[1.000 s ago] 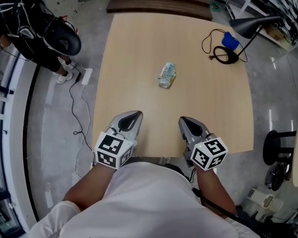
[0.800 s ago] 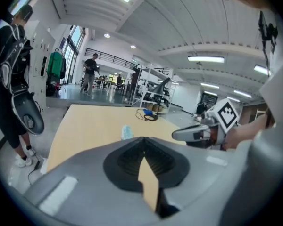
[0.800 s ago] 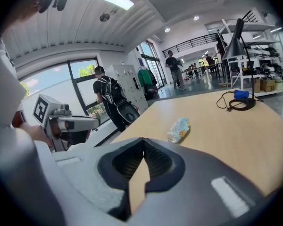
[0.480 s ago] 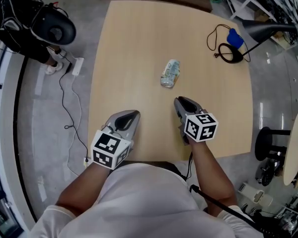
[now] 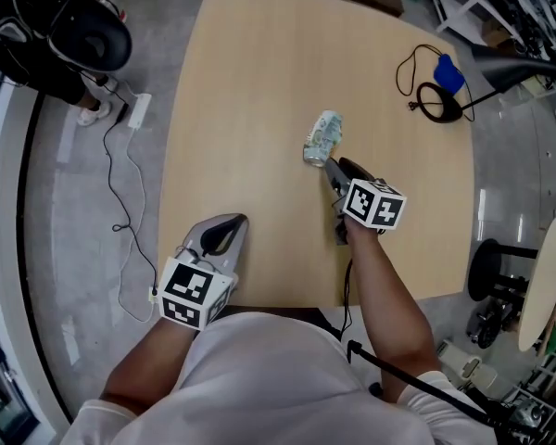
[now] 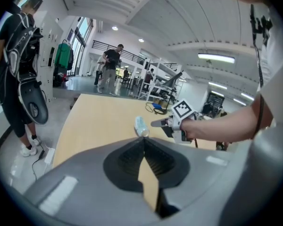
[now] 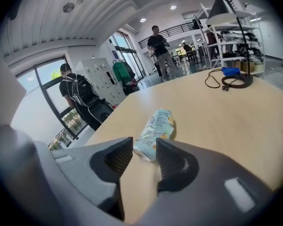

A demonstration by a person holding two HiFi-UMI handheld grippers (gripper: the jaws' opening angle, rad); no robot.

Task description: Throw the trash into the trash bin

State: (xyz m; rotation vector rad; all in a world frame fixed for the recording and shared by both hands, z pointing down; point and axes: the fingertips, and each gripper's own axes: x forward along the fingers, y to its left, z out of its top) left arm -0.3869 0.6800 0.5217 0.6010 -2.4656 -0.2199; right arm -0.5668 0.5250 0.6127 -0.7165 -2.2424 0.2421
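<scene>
Pale wood is filling the middle of the scene: one table (image 5: 259, 72) is standing on a grey floor. Off the table's left edge, one person with a black backpack (image 5: 83, 40) is standing, and one white power strip (image 5: 136, 111) is lying close by. Over the table's near edge the left gripper (image 5: 232, 222) is hovering with its jaws pressed together on nothing. Near the table's middle, one crushed can (image 5: 322, 138) is lying on its side. The right gripper (image 5: 332, 165) is pointing at it; its jaws have just been opening and are standing apart, the can's near end at their tips, unpinched. At the table's right edge one black lamp (image 5: 514, 63) is standing beside one blue object (image 5: 448, 72)
</scene>
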